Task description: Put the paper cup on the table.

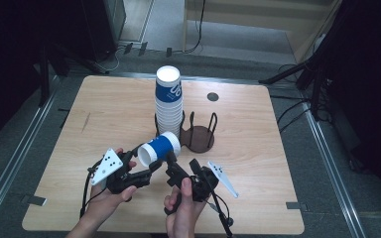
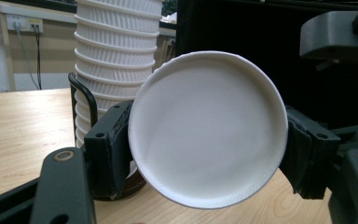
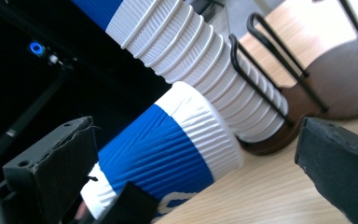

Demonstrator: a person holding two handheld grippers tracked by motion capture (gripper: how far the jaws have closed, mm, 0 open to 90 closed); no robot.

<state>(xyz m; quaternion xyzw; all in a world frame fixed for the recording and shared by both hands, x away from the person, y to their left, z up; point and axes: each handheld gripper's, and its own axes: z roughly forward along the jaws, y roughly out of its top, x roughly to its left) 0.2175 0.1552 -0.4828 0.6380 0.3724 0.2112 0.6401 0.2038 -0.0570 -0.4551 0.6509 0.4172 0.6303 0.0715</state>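
The left gripper (image 1: 151, 166) is clamped on a cup (image 1: 158, 148) — in the left gripper view its two black jaws press on opposite sides of the cup's base end, and the white round bottom (image 2: 208, 128) faces the camera. The cup lies on its side above the table (image 1: 104, 119), its blue band in the middle and its white ribbed rim end pointing toward the stack (image 1: 168, 101). The right gripper (image 1: 176, 168) sits just beside the cup's lower side with its jaws standing wide apart; in the right gripper view the cup (image 3: 168, 144) shows between the jaws but beyond them, and neither pad touches it. The left jaw pad (image 3: 56, 163) and the right one (image 3: 340, 158) frame the cup with clear gaps. Both hands come in from the table's near edge, the left hand (image 1: 106, 198) under its gripper and the right hand (image 1: 183, 208) around its own. Behind the held cup, the stack of upside-down cups stands upright in one ring of a black wire holder (image 1: 198, 131) with a brown base — the ring beside it holds nothing. A small dark disc (image 1: 213, 96) lies on the table farther back.
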